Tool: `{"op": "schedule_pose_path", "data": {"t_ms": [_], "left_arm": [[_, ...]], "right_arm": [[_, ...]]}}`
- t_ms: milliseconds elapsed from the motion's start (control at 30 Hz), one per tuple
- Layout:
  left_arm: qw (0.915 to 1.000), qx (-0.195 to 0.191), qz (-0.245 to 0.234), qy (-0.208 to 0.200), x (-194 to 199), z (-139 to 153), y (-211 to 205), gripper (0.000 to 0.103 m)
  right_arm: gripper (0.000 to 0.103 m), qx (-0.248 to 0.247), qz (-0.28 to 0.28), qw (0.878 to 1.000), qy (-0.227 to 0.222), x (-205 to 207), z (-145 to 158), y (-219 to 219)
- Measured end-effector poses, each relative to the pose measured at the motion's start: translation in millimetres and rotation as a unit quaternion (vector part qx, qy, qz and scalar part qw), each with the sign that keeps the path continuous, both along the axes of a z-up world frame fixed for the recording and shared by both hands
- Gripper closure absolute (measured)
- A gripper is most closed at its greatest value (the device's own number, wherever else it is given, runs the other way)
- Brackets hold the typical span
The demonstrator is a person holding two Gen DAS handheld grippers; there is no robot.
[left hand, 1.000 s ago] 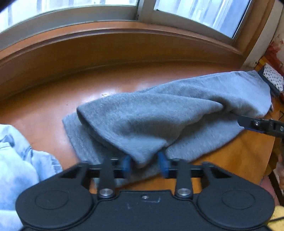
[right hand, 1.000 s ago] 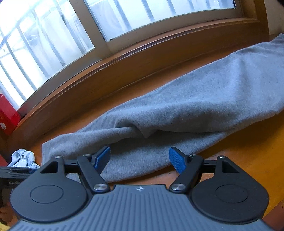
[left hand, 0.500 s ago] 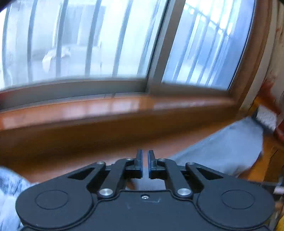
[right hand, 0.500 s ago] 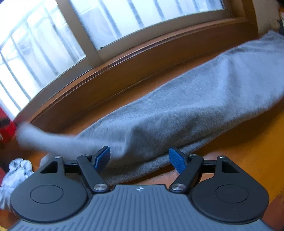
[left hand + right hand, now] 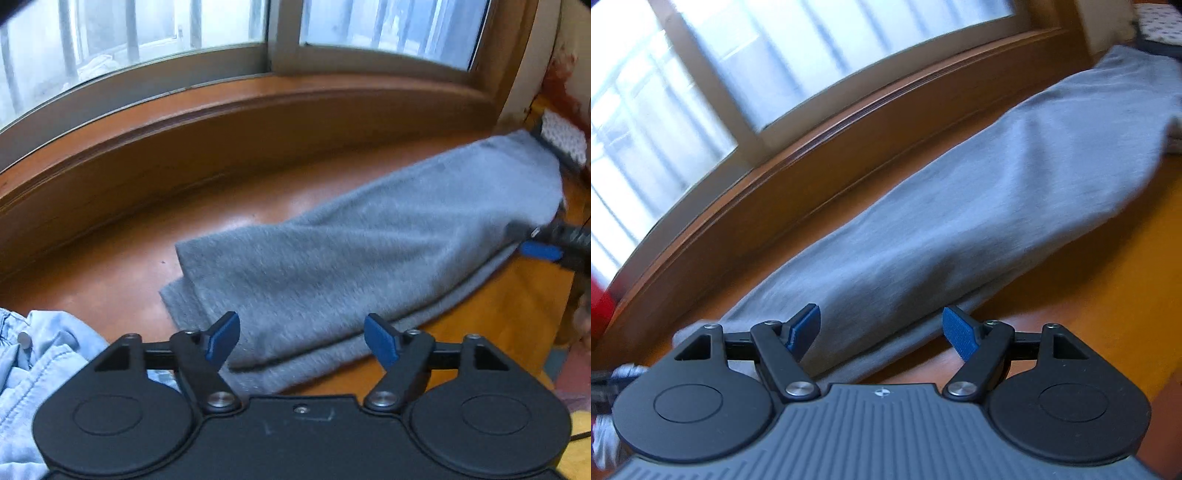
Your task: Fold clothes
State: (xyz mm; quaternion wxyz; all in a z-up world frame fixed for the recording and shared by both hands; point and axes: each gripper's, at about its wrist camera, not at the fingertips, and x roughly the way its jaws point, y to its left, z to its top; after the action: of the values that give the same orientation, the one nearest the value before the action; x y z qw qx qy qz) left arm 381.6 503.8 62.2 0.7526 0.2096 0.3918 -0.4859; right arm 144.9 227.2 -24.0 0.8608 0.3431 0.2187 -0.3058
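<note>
Both claws empty, left claw [image 5: 302, 341] opening, right claw [image 5: 881, 334] wide, grey garment [image 5: 369, 254] blurred, far end cut off.

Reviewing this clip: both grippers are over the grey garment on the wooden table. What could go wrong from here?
1. The grey garment reaches the table's right edge; a pull that way might drag it off.
2. The denim piece lies beside the left gripper, whose jaws are opening with nothing between them; it could snag.
3. The fold's lower layer sticks out unevenly.

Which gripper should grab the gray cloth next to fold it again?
Probably the left gripper. Its jaws are opening with nothing between them, right over the near corner of the gray cloth. The right gripper, also open, faces the long side edge.
</note>
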Motion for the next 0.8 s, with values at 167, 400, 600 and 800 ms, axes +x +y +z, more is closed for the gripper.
{"op": "schedule_pose_path", "data": {"t_ms": [167,400,600,800], "left_arm": [[0.9993,0.017,0.029,-0.015,5.2,-4.4,-4.4,0.03],[0.9978,0.016,0.061,-0.02,5.1,-6.4,2.5,0.025],[0.9966,0.027,0.075,-0.021,-1.3,-9.4,22.7,0.025],[0.9974,0.03,0.062,0.021,-3.7,-13.4,62.6,0.025]], "right_arm": [[0.027,0.013,-0.031,0.999,-0.032,-21.7,8.7,-7.7],[0.027,-0.08,0.149,0.986,-0.002,41.0,48.6,3.4],[0.028,-0.156,0.354,0.922,0.036,115.9,44.6,66.2],[0.042,-0.2,0.528,0.824,0.043,161.7,22.3,150.3]]}}
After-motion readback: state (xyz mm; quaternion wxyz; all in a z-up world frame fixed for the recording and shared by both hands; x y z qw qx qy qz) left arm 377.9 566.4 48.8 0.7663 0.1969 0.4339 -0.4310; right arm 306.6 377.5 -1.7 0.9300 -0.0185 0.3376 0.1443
